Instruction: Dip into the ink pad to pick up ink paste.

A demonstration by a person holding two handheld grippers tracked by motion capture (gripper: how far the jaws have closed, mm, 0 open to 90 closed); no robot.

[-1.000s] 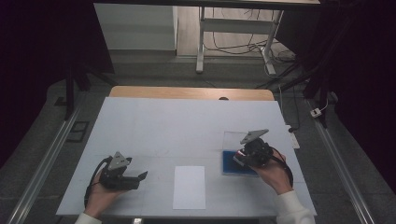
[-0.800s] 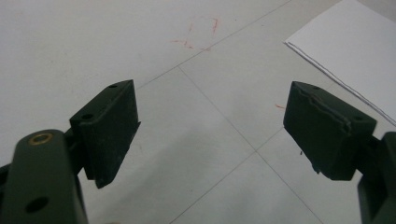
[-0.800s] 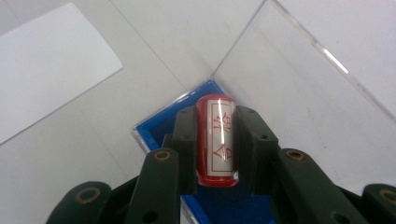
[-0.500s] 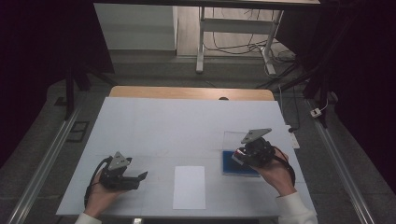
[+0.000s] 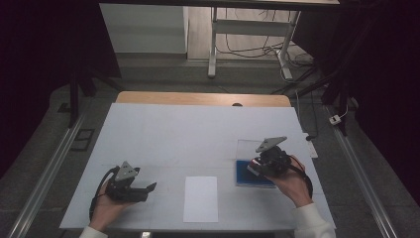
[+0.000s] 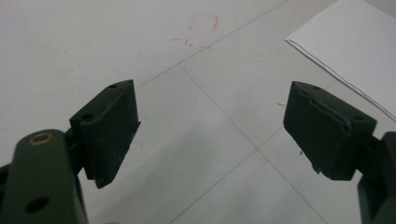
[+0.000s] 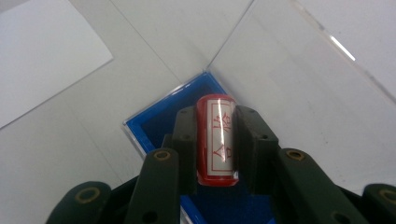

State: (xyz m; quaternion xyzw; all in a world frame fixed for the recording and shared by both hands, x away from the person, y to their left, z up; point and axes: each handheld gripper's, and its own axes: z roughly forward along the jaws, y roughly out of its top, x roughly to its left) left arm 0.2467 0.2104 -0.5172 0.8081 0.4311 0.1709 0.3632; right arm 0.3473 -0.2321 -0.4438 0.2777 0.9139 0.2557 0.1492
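Note:
My right gripper [image 7: 215, 122] is shut on a red stamp [image 7: 217, 140] with a white label and red characters, held over a blue ink pad [image 7: 161, 123] whose clear lid [image 7: 299, 84] lies open beside it. From above, that right gripper [image 5: 258, 166] sits over the blue ink pad [image 5: 246, 177] at the table's right. A white sheet of paper [image 5: 200, 198] lies near the front middle. My left gripper [image 5: 148, 188] rests at the front left, its jaws open with nothing between them. The left gripper [image 6: 210, 126] looks down at bare tabletop, with the paper's [image 6: 355, 46] corner at upper right.
The white table top [image 5: 198, 134] has thin seam lines and faint red marks [image 6: 196, 32]. A wooden strip [image 5: 198, 98] edges the far side. Beyond it stand a metal frame [image 5: 247, 39] and floor cables. Rails run along both sides of the table.
The right gripper with the stamp shifted slightly over the ink pad. The left gripper has stayed in place.

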